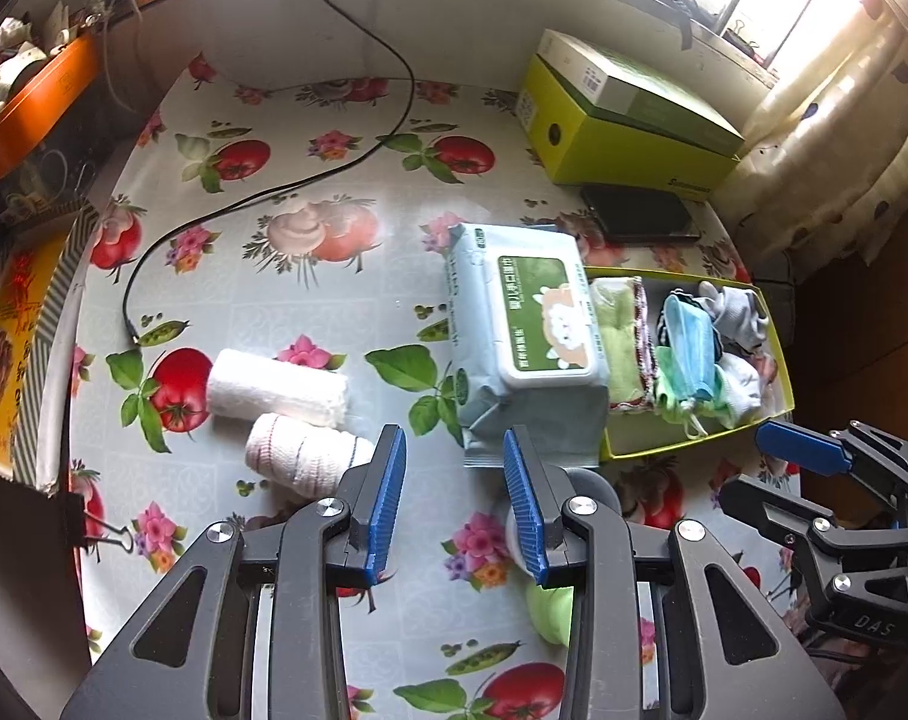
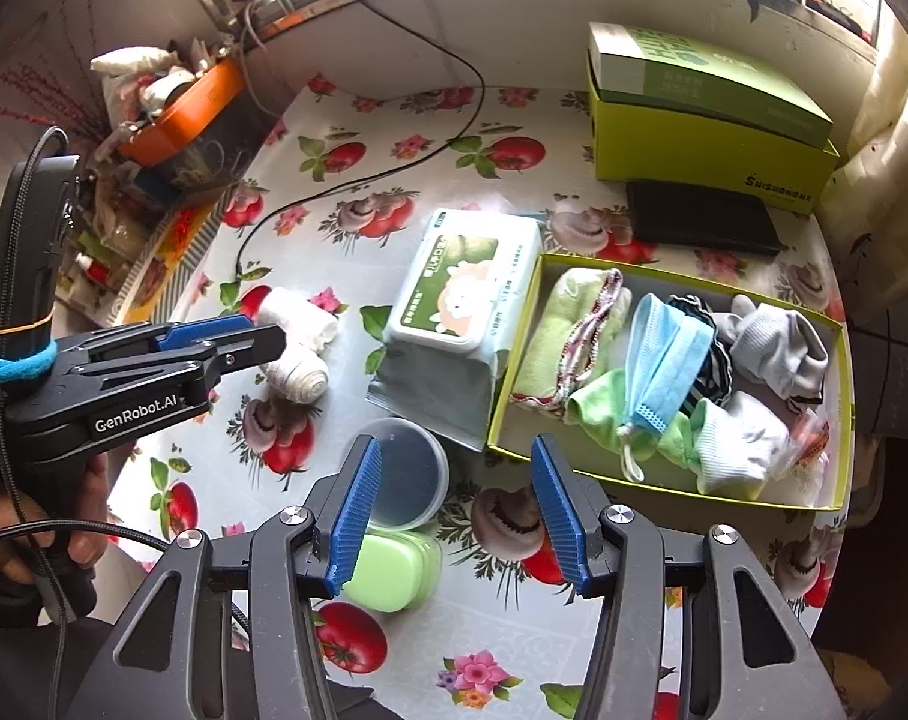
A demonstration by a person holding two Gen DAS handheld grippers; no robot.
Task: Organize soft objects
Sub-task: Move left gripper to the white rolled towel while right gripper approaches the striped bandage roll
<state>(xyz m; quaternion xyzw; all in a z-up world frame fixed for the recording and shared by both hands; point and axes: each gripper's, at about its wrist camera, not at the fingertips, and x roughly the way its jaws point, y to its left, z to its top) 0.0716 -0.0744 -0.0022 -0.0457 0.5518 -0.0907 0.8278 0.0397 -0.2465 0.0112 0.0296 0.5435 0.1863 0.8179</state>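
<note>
Both tools are hovering with jaws apart and nothing between them over a desk covered in tomato-print oilcloth: the left tool (image 1: 454, 504) near two rolled white cloths (image 1: 276, 387) by the desk's left edge, the right tool (image 2: 454, 516) above a round plastic tub (image 2: 408, 474) and green soap case (image 2: 393, 570). A wet-wipes pack (image 2: 454, 306) is lying mid-desk, touching the open yellow-green box (image 2: 664, 483) toward the right edge that is holding a blue face mask (image 2: 664, 360), socks and folded cloths.
</note>
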